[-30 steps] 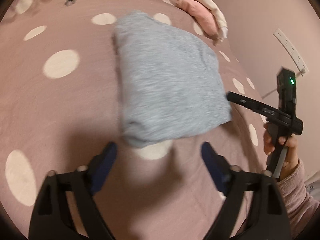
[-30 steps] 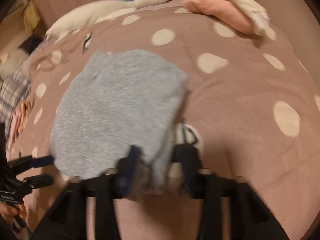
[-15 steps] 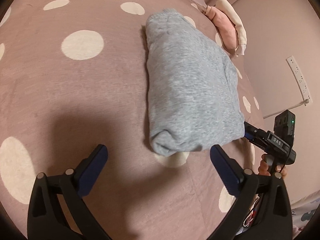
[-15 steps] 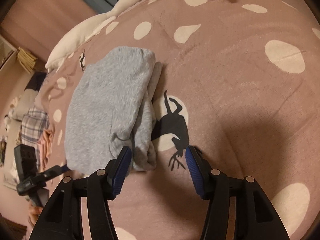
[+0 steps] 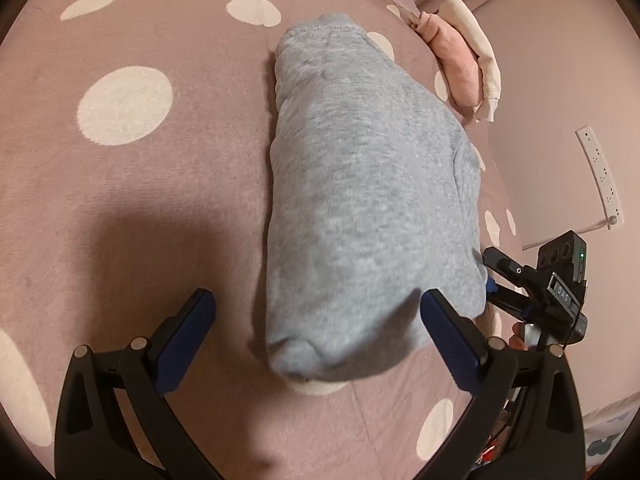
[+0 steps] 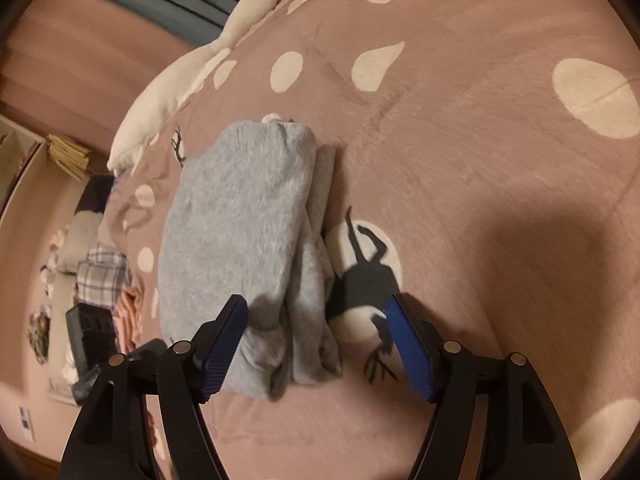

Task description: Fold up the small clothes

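- The grey garment point(image 5: 360, 200) lies folded on the pink blanket point(image 5: 132, 208), in the middle of the left view and left of centre in the right view.
- The left gripper point(image 5: 316, 344) stands wide apart, and the near end of the garment is between its pads without touching them.
- The right gripper point(image 6: 316, 344) is opening; the garment's corner lies between its jaws, not pressed.
- A toy goose point(image 6: 176, 80) lies at the upper left of the right view.

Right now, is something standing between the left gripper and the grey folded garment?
Nothing visible does. The left gripper stands wide open, with the near end of the grey folded garment between its fingers on the bed cover.
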`<state>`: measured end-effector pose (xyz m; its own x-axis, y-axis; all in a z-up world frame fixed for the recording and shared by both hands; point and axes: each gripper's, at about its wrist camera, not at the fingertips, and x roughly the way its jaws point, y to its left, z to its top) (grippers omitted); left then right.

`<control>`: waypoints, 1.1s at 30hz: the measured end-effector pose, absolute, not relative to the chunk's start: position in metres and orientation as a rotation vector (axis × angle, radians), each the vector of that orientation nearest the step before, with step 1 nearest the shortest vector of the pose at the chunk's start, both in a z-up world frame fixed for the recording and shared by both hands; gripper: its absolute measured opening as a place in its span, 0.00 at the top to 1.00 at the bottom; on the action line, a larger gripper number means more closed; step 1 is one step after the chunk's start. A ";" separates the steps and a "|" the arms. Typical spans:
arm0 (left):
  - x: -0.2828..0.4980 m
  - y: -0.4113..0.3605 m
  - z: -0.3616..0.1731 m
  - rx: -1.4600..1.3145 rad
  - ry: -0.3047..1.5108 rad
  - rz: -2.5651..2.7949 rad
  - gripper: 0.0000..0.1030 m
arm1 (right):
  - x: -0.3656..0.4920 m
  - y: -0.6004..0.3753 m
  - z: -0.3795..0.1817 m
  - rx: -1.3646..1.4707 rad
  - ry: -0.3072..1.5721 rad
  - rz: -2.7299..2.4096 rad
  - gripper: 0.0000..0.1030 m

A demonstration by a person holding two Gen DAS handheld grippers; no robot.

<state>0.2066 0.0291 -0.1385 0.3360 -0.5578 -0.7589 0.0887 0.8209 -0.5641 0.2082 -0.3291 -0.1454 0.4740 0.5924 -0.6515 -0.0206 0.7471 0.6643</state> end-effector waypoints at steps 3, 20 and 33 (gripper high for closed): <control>0.209 0.031 -0.140 -0.486 1.156 -0.444 0.00 | 0.214 -0.323 -0.145 0.626 1.027 0.411 0.28; 0.236 0.024 -0.142 -0.502 1.171 -0.462 0.00 | 0.240 -0.299 -0.147 0.621 1.056 0.482 0.25; 0.251 0.024 -0.144 -0.540 1.169 -0.480 0.00 | 0.251 -0.291 -0.147 0.632 1.063 0.501 0.22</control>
